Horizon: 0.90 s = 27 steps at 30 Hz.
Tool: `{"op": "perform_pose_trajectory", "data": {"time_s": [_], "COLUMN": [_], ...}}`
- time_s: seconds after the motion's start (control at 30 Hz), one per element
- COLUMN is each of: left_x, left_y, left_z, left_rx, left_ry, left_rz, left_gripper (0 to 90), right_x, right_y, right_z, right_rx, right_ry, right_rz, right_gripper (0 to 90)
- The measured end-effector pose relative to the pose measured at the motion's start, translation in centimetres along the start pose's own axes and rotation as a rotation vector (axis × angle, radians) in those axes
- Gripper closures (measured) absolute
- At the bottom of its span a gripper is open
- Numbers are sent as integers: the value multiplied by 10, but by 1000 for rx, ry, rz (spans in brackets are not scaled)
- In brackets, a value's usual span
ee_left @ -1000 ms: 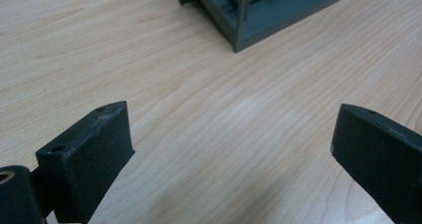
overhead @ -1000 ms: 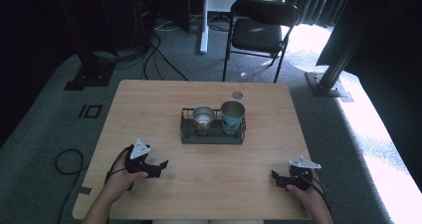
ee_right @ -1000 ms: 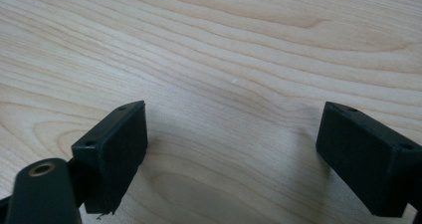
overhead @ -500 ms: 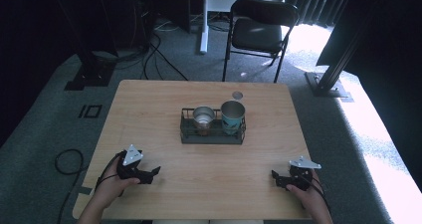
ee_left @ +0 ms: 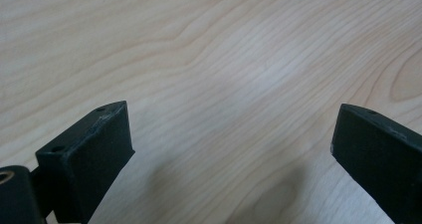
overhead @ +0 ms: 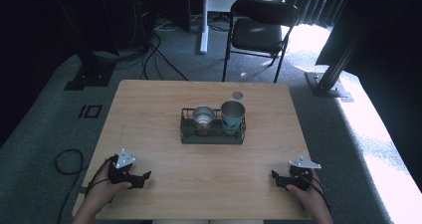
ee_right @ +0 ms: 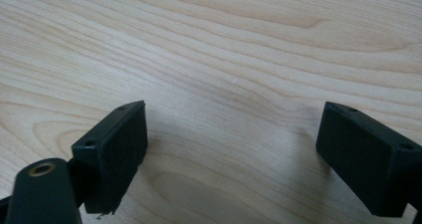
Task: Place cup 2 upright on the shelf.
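Observation:
A dark wire rack (overhead: 212, 133) stands at the middle of the wooden table (overhead: 164, 104). In it are a shorter silver cup (overhead: 203, 117) on the left and a taller teal cup (overhead: 233, 115) on the right. My left gripper (overhead: 145, 175) rests on the table near the front left, open, with bare wood between its jaws (ee_left: 234, 134). My right gripper (overhead: 274, 175) rests near the front right, also open with nothing between its jaws (ee_right: 231, 139). Both grippers lie well short of the rack.
A small round hole (overhead: 237, 94) is set in the tabletop behind the cups. A black folding chair (overhead: 259, 32) stands beyond the far edge. Cables (overhead: 64, 159) trail on the floor at the left.
My left gripper has drawn back toward the front left corner of the table. The right gripper has stayed where it was.

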<state>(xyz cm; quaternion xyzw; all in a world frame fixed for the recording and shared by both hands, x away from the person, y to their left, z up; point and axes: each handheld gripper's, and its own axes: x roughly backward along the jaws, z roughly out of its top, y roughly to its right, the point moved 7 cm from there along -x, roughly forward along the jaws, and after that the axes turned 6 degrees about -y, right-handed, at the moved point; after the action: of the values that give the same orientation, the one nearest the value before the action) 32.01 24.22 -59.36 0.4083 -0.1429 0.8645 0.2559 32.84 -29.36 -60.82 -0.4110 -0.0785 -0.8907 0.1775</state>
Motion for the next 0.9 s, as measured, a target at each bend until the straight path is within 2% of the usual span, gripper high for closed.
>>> {"op": "perform_pose_trajectory", "data": {"time_s": [0.07,0.23,0.43,0.57,0.67,0.77,0.9], "left_x": [0,1,2,2,2,0,0], "left_y": [-3,-6,-10,-11,-12,-13,-9], "left_z": [-4,-13,-22,-25,-26,-27,-27], "left_rx": [2,28,41,71,77,89,111], "left_ry": [-15,-48,-80,-81,-70,-22,-21], "left_rz": [16,18,37,24,22,33,52], "left_gripper": [35,35,35,34,31,25,27], "right_x": [0,0,0,0,0,0,0], "right_y": [0,0,0,0,0,0,0], "right_z": [0,0,0,0,0,0,0], "right_rx": [0,0,0,0,0,0,0], "right_ry": [0,0,0,0,0,0,0], "right_rz": [0,0,0,-1,0,0,0], "right_gripper": [123,123,123,123,123,123,122]}}
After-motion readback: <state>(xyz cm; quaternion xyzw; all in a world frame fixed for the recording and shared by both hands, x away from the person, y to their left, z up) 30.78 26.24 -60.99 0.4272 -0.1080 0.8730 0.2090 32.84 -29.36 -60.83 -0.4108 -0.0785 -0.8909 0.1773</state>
